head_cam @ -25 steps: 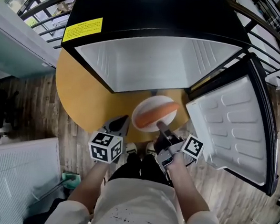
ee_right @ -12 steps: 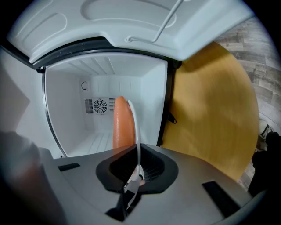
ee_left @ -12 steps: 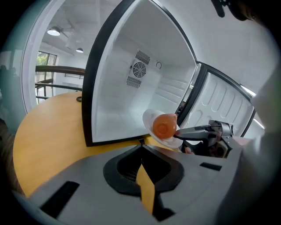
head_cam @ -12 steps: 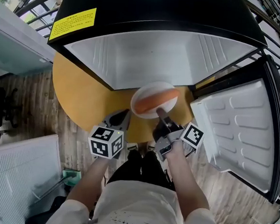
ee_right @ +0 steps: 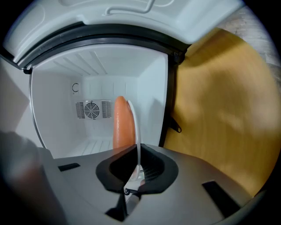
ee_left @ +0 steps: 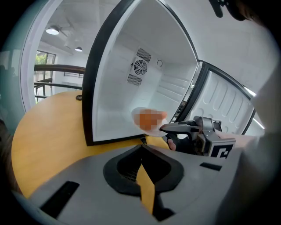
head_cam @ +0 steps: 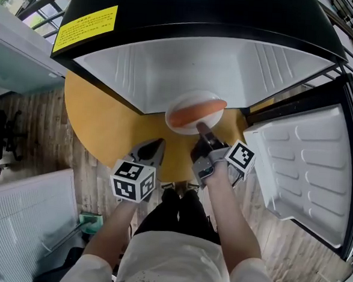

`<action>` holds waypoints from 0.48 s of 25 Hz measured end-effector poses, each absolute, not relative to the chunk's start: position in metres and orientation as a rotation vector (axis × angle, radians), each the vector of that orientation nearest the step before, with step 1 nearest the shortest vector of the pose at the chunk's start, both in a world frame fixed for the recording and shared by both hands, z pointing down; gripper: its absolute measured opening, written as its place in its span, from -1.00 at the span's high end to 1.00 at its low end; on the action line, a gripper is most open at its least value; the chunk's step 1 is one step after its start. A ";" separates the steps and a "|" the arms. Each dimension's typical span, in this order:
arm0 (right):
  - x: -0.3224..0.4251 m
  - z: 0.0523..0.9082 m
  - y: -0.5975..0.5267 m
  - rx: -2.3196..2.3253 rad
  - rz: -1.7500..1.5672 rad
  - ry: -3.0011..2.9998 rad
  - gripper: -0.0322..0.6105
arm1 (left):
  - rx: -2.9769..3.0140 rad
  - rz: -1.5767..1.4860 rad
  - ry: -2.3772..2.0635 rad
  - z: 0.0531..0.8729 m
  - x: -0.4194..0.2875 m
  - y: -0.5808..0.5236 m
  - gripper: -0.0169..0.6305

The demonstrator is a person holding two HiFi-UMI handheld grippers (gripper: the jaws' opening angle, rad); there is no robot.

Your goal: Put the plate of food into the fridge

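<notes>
The fingers of your right gripper (head_cam: 201,131) are pressed together on the near rim of the white plate (head_cam: 185,101), and they pinch it firmly. In the right gripper view this plate (ee_right: 137,127) shows edge-on, with the long orange food (ee_right: 123,123) lying against it. You hold the plate in the air at the mouth of the open fridge (head_cam: 200,67); I cannot tell if it is already past the front edge.

The fingers of your left gripper (head_cam: 159,144) meet at their tips and carry nothing. Behind the tips only a thin strip of the worktop shows between them. This gripper hovers low over the worktop (head_cam: 105,120), left of the plate and apart from it.

The worktop is round and ochre yellow, with a smooth surface. The small fridge stands on it. The fridge is black outside and white inside, with a round fan grille (ee_right: 92,110) on its back wall and a yellow label (head_cam: 85,27) on its top. Its door (head_cam: 307,164) is swung wide open on your right and shows a white moulded lining.

Around the worktop the floor (head_cam: 38,134) is of grey-brown wooden planks. A dark railing (ee_left: 57,68) runs behind the worktop, and round ceiling lamps (ee_left: 52,31) are lit above. A white ribbed panel (head_cam: 20,217) stands at your lower left.
</notes>
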State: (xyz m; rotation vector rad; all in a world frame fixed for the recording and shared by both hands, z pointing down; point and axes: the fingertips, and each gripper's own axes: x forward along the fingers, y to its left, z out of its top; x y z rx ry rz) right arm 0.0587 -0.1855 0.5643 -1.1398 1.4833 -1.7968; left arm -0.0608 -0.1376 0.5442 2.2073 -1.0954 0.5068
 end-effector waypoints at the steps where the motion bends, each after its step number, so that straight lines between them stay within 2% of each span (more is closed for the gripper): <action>1: 0.057 0.566 -0.188 -1.140 -1.798 1.480 0.80 | 2.205 0.505 -1.098 0.545 -0.062 -0.139 0.88; 12: 0.049 0.589 -0.210 -1.178 -1.841 1.409 0.80 | 2.192 0.503 -1.088 0.548 -0.064 -0.138 0.88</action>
